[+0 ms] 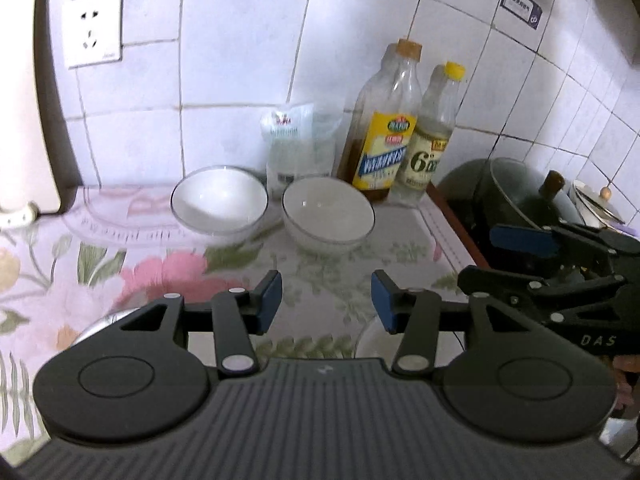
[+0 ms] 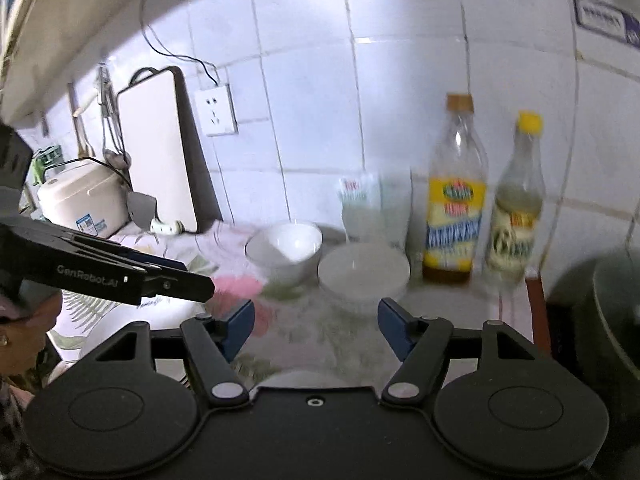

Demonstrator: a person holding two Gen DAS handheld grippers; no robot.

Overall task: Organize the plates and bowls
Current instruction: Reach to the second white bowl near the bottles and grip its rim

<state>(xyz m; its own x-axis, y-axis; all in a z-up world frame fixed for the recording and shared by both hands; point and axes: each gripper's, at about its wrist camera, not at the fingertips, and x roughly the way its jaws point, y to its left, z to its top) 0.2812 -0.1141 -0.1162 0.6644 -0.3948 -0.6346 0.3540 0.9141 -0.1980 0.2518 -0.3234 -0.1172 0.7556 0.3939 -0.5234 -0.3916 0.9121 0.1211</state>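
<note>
White bowls (image 1: 219, 203) (image 1: 328, 214) sat side by side on the far bench (image 1: 100, 264); both grippers (image 1: 326, 304) (image 2: 316, 330) gaped apart, empty.

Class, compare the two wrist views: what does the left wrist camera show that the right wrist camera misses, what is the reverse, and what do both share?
Only the left wrist view: a pot lid with a brown knob at the far right.

Only the right wrist view: a white rice cooker and hanging utensils.

Both: two white bowls, two bottles, the wall socket, the flowered cloth, and both grippers open and empty: left gripper, right gripper.
</note>
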